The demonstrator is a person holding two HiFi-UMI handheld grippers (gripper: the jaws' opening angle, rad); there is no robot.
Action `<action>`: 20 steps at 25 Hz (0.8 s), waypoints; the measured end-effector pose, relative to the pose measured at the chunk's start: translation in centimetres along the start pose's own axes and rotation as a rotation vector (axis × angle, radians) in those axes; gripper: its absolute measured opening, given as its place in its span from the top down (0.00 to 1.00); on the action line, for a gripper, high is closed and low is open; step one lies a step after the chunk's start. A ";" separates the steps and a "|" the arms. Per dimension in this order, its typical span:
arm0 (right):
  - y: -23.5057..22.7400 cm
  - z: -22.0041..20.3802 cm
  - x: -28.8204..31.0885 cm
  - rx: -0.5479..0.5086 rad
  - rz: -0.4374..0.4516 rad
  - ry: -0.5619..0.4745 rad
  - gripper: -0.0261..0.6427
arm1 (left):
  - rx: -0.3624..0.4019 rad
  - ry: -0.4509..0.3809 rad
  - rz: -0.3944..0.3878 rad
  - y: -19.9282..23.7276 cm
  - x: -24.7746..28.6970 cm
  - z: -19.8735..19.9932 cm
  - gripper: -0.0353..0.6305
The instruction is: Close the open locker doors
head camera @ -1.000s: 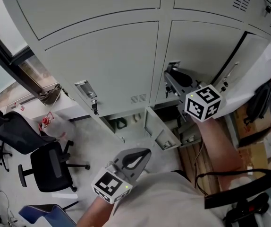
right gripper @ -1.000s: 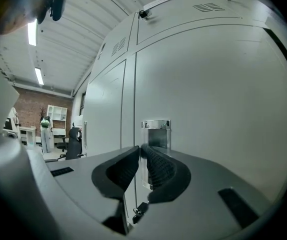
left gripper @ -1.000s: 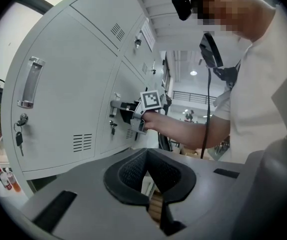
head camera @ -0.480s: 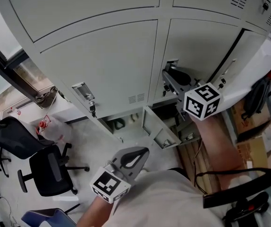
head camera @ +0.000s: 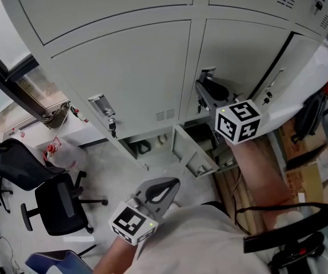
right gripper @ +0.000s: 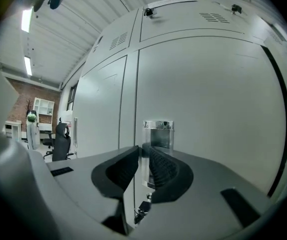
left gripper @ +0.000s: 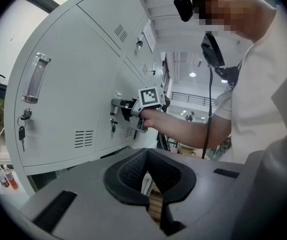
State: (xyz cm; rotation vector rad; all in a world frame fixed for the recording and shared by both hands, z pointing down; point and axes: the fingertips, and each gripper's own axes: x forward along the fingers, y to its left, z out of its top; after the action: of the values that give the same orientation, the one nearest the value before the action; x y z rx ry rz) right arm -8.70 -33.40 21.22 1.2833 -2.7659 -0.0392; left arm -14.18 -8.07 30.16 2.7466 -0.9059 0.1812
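Chrome handle [right gripper: 158,135] sits between right gripper [right gripper: 143,152] fingers — head view hides that grip.

right gripper [right gripper: 142,154] turned slightly at the door handle [right gripper: 157,134], marker cube [head camera: 238,120] now nearer the locker door [head camera: 235,53]

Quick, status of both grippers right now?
Left gripper: closed, nothing between its jaws.
Right gripper: closed on the locker door handle.
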 end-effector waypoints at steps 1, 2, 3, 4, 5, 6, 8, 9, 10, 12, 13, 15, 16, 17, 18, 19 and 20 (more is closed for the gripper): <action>0.0 0.0 0.0 -0.006 -0.007 0.004 0.88 | -0.001 0.000 0.001 -0.1 -0.1 0.0 0.93; 0.0 0.0 -0.1 -0.013 -0.014 0.009 0.88 | -0.003 0.001 0.002 -0.3 -0.2 0.0 0.93; 0.0 0.0 -0.1 -0.023 -0.023 0.013 0.88 | -0.003 0.001 0.004 -0.4 -0.3 0.0 0.93; -0.1 0.0 -0.1 -0.035 -0.032 0.017 0.88 | -0.003 0.001 0.005 -0.5 -0.4 -0.1 0.93; -0.1 0.0 -0.1 -0.045 -0.041 0.020 0.88 | -0.002 0.000 0.005 -0.6 -0.4 -0.1 0.93; -0.1 0.0 -0.1 -0.051 -0.048 0.022 0.88 | -0.003 0.000 0.007 -0.8 -0.5 -0.2 0.93; 0.0 0.0 -0.2 -0.051 -0.054 0.023 0.88 | 0.000 0.000 0.009 -1.2 -0.8 -0.3 0.93; -0.1 0.0 -0.2 -0.051 -0.056 0.021 0.88 | 0.003 -0.001 0.009 -1.4 -0.9 -0.3 0.93; -0.1 0.0 -0.2 -0.053 -0.057 0.020 0.88 | 0.005 -0.004 0.010 -1.5 -1.0 -0.3 0.93; -0.1 0.0 -0.3 -0.056 -0.059 0.021 0.88 | -0.002 -0.008 0.015 -1.8 -1.1 -0.3 0.93; -0.1 0.0 -0.3 -0.056 -0.059 0.021 0.88 | -0.004 -0.008 0.017 -1.9 -1.2 -0.4 0.93; 0.1 0.1 -0.5 -0.055 -0.058 0.021 0.88 | 0.001 0.005 0.018 -2.1 -1.5 -0.9 0.93; 0.2 0.1 -0.6 -0.054 -0.057 0.020 0.88 | 0.003 0.014 0.019 -2.2 -1.6 -1.1 0.93; 0.2 0.1 -0.8 -0.051 -0.057 0.019 0.88 | 0.005 0.018 0.019 -2.3 -1.6 -1.2 0.93; 0.2 0.2 -1.1 -0.048 -0.057 0.017 0.88 | 0.007 0.015 0.016 -2.5 -1.6 -1.1 0.93; 0.2 0.2 -1.3 -0.044 -0.054 0.014 0.88 | 0.007 0.010 0.011 -2.6 -1.5 -1.0 0.93; 0.3 0.3 -1.4 -0.039 -0.048 0.011 0.88 | 0.006 0.006 0.007 -2.8 -1.4 -0.9 0.93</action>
State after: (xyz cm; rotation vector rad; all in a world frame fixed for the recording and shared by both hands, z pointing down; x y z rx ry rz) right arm -8.06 -32.19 20.87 1.3358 -2.7107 -0.0885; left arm -13.66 -4.86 30.25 2.7471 -0.9144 0.1935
